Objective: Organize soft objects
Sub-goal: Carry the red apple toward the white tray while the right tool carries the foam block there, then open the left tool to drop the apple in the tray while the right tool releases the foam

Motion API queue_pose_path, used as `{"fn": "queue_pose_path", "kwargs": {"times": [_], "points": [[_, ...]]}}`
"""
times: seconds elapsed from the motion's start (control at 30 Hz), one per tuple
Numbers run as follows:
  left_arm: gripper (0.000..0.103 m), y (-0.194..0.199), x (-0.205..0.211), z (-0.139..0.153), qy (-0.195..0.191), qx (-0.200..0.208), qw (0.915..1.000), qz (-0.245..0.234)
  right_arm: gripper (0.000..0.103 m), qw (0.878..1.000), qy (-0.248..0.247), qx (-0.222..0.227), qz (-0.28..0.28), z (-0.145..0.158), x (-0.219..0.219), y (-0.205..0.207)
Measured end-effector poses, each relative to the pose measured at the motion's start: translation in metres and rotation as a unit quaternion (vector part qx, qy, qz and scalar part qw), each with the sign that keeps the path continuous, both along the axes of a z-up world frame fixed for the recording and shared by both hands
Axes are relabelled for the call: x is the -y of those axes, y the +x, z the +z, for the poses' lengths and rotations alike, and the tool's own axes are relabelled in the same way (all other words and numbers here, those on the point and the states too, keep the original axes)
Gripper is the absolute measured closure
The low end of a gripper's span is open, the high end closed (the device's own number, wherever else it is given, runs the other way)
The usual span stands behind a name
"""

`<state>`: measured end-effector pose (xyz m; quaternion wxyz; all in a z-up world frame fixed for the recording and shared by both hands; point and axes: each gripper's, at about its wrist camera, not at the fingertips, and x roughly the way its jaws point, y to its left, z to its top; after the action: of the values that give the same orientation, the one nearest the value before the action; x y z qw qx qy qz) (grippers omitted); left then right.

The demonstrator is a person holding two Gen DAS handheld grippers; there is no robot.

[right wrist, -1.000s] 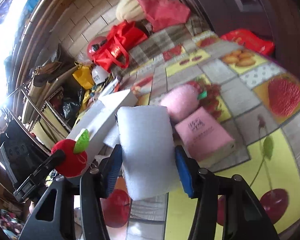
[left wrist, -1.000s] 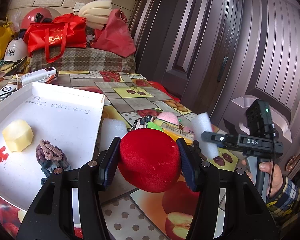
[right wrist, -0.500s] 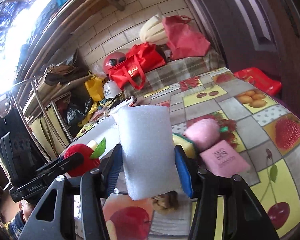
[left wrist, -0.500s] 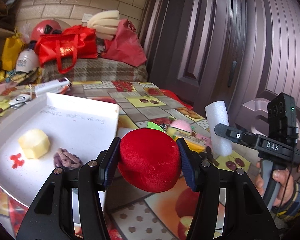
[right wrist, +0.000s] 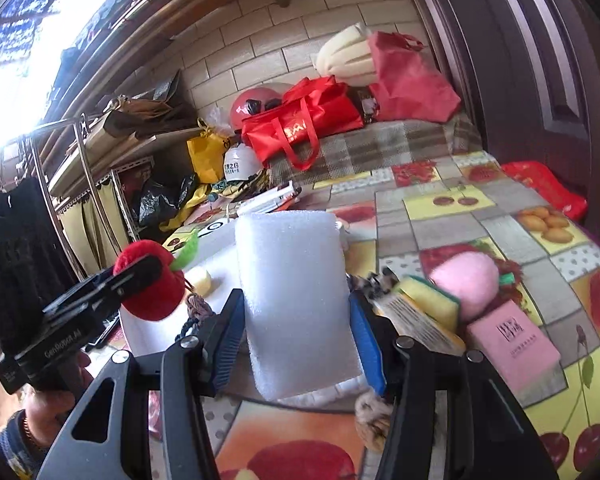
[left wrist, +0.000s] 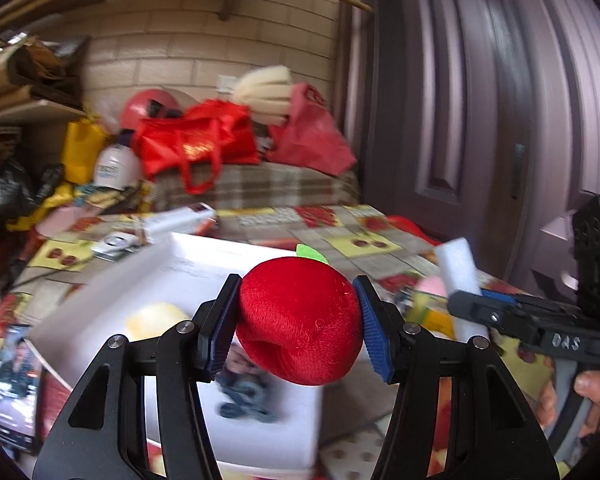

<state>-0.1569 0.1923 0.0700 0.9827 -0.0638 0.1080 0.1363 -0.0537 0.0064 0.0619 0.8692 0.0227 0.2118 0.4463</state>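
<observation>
Soft objects are split between the two tongs, the white tray and the counter. A red plush apple with a green felt leaf sits squeezed between the blue pads of the left tongs, raised over the near part of the white tray; the jaws stand part-way open, closed only as far as the plush lets them. The right tongs grip a white foam block held upright, both pads pressing its sides, jaws likewise about half spread. On the tray lie a pale yellow foam chunk and a braided cord tangle, the latter blurred in the left wrist view. To the right of the tray, on the fruit-patterned counter, a pink plush ball rests against a yellow-and-green sponge, with a small pink box just in front of them. A brownish fuzzy thing shows low behind the right finger, too hidden to name. A hand holds the handle of the right tongs; in the right wrist view another hand holds that of the left. Red bags, a white helmet and a plaid cover crowd the far end near the brick wall.
</observation>
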Motion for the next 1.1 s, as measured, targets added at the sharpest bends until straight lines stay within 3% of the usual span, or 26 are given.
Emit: {"fn": "queue_pose_path", "kwargs": {"times": [0.13,0.33,0.57,0.73,0.93,1.1], "points": [[0.047,-0.004,-0.016,-0.001,0.014,0.007,0.9991,0.038,0.051,0.999,-0.021,0.022,0.015,-0.001,-0.023,-0.005],[0.047,-0.008,-0.056,-0.004,-0.015,0.005,0.9965,0.082,0.051,0.997,-0.046,0.051,0.037,-0.003,-0.061,-0.012],[0.047,-0.01,-0.104,-0.012,-0.047,-0.007,0.9896,0.135,0.051,0.998,-0.045,0.013,0.043,-0.008,-0.095,-0.001],[0.047,0.0,-0.113,-0.018,-0.048,-0.03,0.9879,0.145,0.051,0.998,-0.054,-0.012,0.034,-0.011,-0.122,0.01],[0.046,-0.002,-0.121,-0.019,-0.063,-0.027,0.9852,0.157,0.051,0.997,-0.065,-0.012,0.026,-0.01,-0.146,0.018],[0.037,0.003,-0.125,-0.02,-0.071,-0.039,0.9846,0.155,0.05,0.996,-0.081,-0.017,0.028,-0.012,-0.162,0.022]]}}
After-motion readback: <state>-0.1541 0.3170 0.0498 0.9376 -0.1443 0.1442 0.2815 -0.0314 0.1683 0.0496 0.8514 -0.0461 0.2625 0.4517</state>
